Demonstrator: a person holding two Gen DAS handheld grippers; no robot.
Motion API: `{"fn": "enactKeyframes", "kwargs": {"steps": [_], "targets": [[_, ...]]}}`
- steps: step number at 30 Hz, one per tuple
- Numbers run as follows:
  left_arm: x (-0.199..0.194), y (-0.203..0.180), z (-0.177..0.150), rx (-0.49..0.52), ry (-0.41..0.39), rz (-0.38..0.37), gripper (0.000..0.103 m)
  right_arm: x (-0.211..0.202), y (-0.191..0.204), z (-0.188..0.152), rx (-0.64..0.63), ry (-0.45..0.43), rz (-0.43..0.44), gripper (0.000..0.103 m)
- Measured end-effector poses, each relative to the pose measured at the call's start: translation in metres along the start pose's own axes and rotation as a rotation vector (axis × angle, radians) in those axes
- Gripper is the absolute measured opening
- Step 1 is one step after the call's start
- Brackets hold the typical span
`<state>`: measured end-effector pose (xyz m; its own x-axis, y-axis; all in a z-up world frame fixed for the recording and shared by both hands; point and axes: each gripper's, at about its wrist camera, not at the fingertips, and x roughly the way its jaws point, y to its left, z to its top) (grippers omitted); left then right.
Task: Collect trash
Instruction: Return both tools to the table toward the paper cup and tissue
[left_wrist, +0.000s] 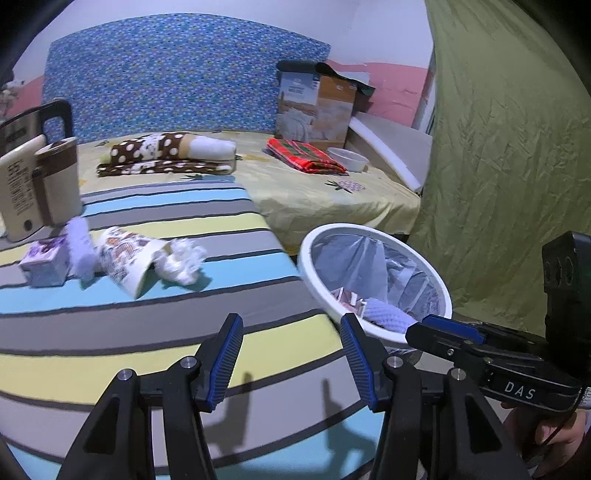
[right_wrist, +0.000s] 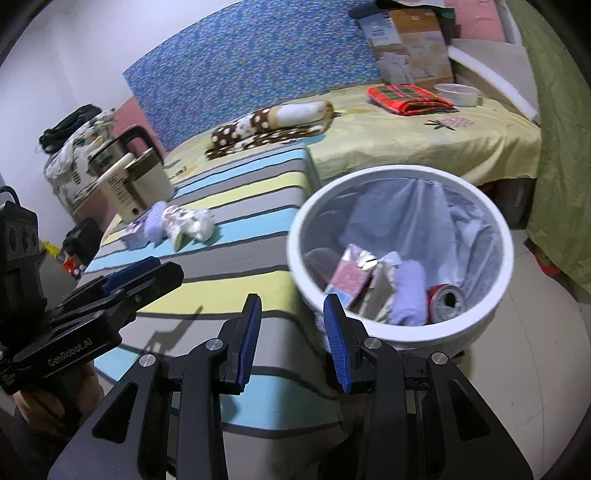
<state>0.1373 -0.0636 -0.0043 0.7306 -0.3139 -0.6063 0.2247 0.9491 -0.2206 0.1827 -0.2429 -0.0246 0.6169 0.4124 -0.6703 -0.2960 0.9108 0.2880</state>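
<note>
Trash lies on the striped cover at the left: a small purple box (left_wrist: 46, 262), a lavender fluffy piece (left_wrist: 81, 247), a patterned paper cup (left_wrist: 125, 258) on its side and a crumpled white tissue (left_wrist: 181, 260). The same heap (right_wrist: 173, 223) shows small in the right wrist view. A white lined bin (left_wrist: 317, 291) (right_wrist: 402, 171) stands beside the bed edge and holds a pink carton (right_wrist: 351, 277), a lavender cloth (right_wrist: 410, 291) and a red can (right_wrist: 445, 299). My left gripper (left_wrist: 291, 325) (right_wrist: 147, 273) is open and empty over the stripes. My right gripper (right_wrist: 293, 306) (left_wrist: 443, 332) is open and empty at the bin's near rim.
A cream kettle (left_wrist: 40, 184) stands behind the trash. A brown dotted blanket (left_wrist: 166, 155), a red plaid cloth (left_wrist: 306, 155), a white bowl (left_wrist: 349, 158) and a cardboard box (left_wrist: 317, 107) lie further back on the yellow sheet. A green curtain (left_wrist: 498, 147) hangs at the right.
</note>
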Motion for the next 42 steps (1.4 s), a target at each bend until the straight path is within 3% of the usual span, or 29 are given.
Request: {"fn": "enactKeyframes", "kwargs": {"steps": [14,20,42], "targets": [[-0.032,0.049,-0.015,-0.092,-0.019,0.099,0.055,0.007,0.036,-0.001,-0.044,0.009,0.075,0.039],[-0.041,0.073,-0.016,-0.123,-0.032,0.139,0.055,0.013,0.052,0.000,-0.076,0.016,0.100,0.050],[-0.030,0.140,0.007,-0.185,-0.056,0.218,0.055,0.064,0.075,0.030,-0.121,0.071,0.124,0.051]]}}
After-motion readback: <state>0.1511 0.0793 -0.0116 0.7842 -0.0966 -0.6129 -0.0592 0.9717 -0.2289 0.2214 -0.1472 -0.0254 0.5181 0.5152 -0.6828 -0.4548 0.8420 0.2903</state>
